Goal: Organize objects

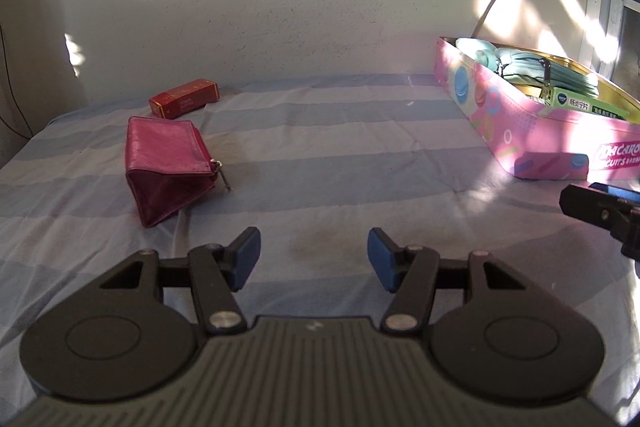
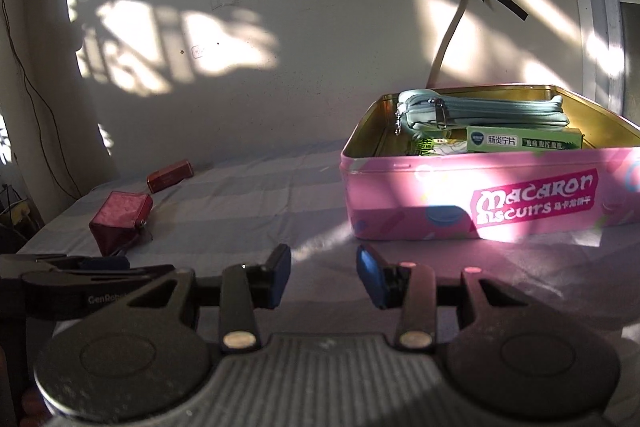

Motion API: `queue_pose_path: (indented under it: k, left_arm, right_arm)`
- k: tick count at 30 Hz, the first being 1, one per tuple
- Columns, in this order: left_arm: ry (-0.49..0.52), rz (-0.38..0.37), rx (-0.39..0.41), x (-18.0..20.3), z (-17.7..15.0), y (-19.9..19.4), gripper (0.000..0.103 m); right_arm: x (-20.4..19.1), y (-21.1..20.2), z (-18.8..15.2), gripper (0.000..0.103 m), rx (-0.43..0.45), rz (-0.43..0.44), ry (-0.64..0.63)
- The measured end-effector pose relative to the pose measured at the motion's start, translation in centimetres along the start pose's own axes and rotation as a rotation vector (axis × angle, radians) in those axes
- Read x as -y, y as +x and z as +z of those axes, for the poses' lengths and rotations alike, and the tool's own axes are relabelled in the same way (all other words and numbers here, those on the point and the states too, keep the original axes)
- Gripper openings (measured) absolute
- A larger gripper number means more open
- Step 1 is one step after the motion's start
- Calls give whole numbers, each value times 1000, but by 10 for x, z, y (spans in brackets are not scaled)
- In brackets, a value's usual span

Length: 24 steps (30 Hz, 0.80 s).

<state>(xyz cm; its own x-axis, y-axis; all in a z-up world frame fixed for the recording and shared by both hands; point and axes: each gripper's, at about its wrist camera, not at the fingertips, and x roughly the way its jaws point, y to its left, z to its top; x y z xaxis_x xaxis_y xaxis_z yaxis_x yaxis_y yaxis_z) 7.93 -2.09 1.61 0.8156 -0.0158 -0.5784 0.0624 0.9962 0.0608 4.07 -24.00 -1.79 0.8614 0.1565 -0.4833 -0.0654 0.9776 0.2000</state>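
Left wrist view first: the pink biscuit tin (image 1: pixel 520 131) sits open on the striped bed sheet (image 1: pixel 320 155), up against the wall (image 1: pixel 280 39), and it is already part filled. A pale green zip pouch (image 1: pixel 552 71) and a green medicine box (image 1: pixel 588 105) lie inside it, so that share of the tidying looks done. Still out on the sheet, well apart from the tin on its left side, are the magenta purse (image 1: pixel 164 167) and, beyond it nearer the wall, the small red box (image 1: pixel 184 98). Those two look like what is left to put away.

Now the tools. The left hand-held gripper (image 1: pixel 312 259) has its blue pads spread with nothing between them, hovering over bare sheet, the purse lying ahead and to its left. From the right wrist view, the right hand-held gripper (image 2: pixel 324 277) is also spread and empty, stationed just in front of the tin's lettered side.

Room to move looks generous: a wide bare run of sheet lies between the tin and the purse. The limits are the wall right behind the tin, the tin's raised rim to clear on any drop, and the sheet's far-left edge not far beyond the purse and red box.
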Motion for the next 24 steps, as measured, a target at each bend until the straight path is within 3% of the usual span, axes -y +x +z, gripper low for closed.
queue_pose_path:
  k: [2, 15, 24]
  left_arm:
    - [-7, 10, 5, -9, -3, 0, 66]
    - [-58, 80, 45, -63, -7, -1, 66]
    - [-147, 143, 50, -115, -8, 1, 66]
  right_arm:
    - [-6, 8, -1, 38, -27, -3, -7]
    - [-43, 38, 2, 41, -92, -8, -97]
    - [-66, 56, 3, 42, -121, 17, -143]
